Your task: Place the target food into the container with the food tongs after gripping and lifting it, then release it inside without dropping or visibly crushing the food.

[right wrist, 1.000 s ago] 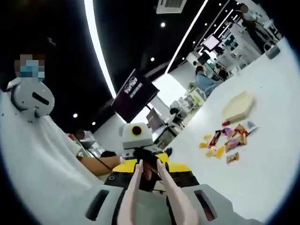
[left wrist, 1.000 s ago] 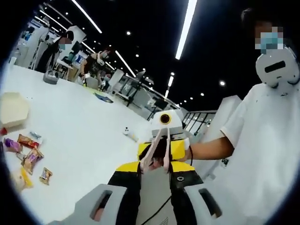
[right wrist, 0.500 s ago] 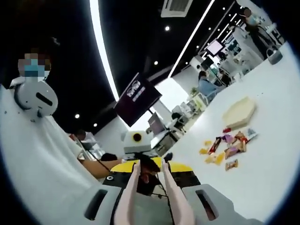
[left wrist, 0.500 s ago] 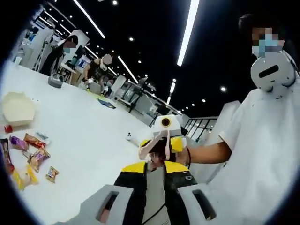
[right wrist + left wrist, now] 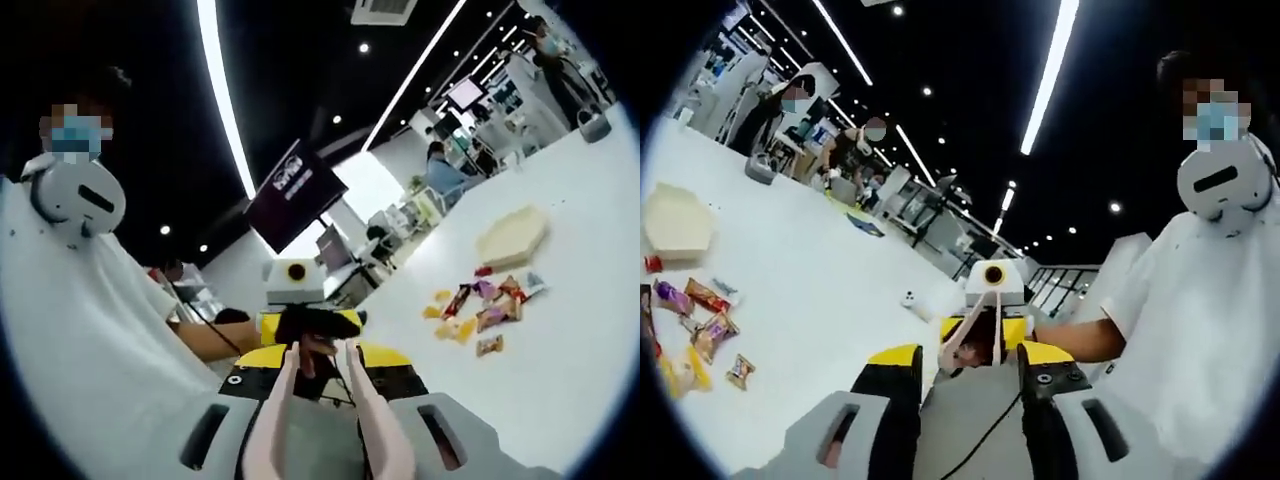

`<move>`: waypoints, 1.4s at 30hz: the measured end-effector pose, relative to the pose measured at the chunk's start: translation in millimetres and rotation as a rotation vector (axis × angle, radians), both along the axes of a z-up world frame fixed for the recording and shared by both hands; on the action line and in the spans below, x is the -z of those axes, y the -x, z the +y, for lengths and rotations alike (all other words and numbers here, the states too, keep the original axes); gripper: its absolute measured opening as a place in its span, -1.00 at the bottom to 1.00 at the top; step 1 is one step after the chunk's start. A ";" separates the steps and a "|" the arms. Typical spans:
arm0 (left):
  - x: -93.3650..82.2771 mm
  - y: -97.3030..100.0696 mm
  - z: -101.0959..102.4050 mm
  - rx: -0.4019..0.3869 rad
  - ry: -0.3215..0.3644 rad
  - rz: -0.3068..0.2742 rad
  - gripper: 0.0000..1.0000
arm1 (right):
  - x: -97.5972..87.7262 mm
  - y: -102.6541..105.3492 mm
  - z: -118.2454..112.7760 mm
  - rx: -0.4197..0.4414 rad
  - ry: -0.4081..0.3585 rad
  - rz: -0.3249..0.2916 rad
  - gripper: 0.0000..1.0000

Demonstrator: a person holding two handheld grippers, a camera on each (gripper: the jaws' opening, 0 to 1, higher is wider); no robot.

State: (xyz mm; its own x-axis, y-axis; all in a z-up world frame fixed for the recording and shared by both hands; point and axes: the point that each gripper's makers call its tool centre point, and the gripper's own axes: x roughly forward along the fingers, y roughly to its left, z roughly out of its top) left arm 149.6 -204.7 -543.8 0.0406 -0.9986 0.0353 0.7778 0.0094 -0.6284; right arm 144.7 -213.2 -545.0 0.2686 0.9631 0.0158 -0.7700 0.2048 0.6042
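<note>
Several wrapped snacks (image 5: 700, 330) lie scattered on the white table (image 5: 810, 270), with a beige container (image 5: 675, 222) just beyond them. In the right gripper view the snacks (image 5: 480, 310) and the container (image 5: 512, 236) sit at the right. My right gripper (image 5: 320, 362) is shut on pale pink food tongs (image 5: 275, 420), whose two arms stand apart with nothing between them. My left gripper (image 5: 968, 360) is open, with nothing in it. The two grippers face each other in the air, well away from the snacks: the right gripper (image 5: 985, 335) with its tongs (image 5: 962, 330), and the left gripper (image 5: 305, 325).
A person in a white shirt (image 5: 1200, 330) holds both grippers beside the table. A grey pot (image 5: 760, 168) stands at the table's far end. Other people (image 5: 845, 145) are at desks beyond it, and a dark monitor (image 5: 295, 195) hangs behind.
My left gripper's jaws have spread wider apart. The right gripper keeps its hold on the tongs. Both views have shifted slightly with the hands.
</note>
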 end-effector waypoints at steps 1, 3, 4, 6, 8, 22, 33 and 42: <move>0.1 1.3 -0.5 0.009 -0.001 -0.002 -0.22 | -0.6 -0.3 1.1 -0.006 0.001 0.002 -0.50; 0.8 7.7 -3.6 0.046 -0.010 -0.024 -0.31 | -2.4 -0.3 1.9 -0.015 -0.004 0.002 -0.50; 4.6 10.3 -2.5 0.067 -0.039 -0.088 -0.39 | -4.6 0.4 2.7 -0.025 -0.007 -0.002 -0.50; 0.1 6.5 -3.3 0.042 -0.020 -0.099 -0.44 | -6.5 0.5 4.1 -0.028 -0.008 -0.004 -0.50; -3.4 2.7 -2.0 0.033 0.001 -0.080 -0.50 | -9.9 0.1 5.3 -0.032 -0.013 -0.009 -0.50; 8.2 2.4 -5.3 0.067 -0.061 -0.105 -0.51 | -2.5 -2.0 4.9 -0.060 0.060 -0.028 -0.50; 9.9 2.8 2.0 0.062 -0.086 -0.120 -0.54 | -2.9 -3.1 2.0 -0.026 0.042 -0.029 -0.49; 12.6 3.3 7.8 0.045 -0.084 -0.087 -0.50 | -8.0 -0.1 3.3 -0.033 0.015 -0.037 -0.49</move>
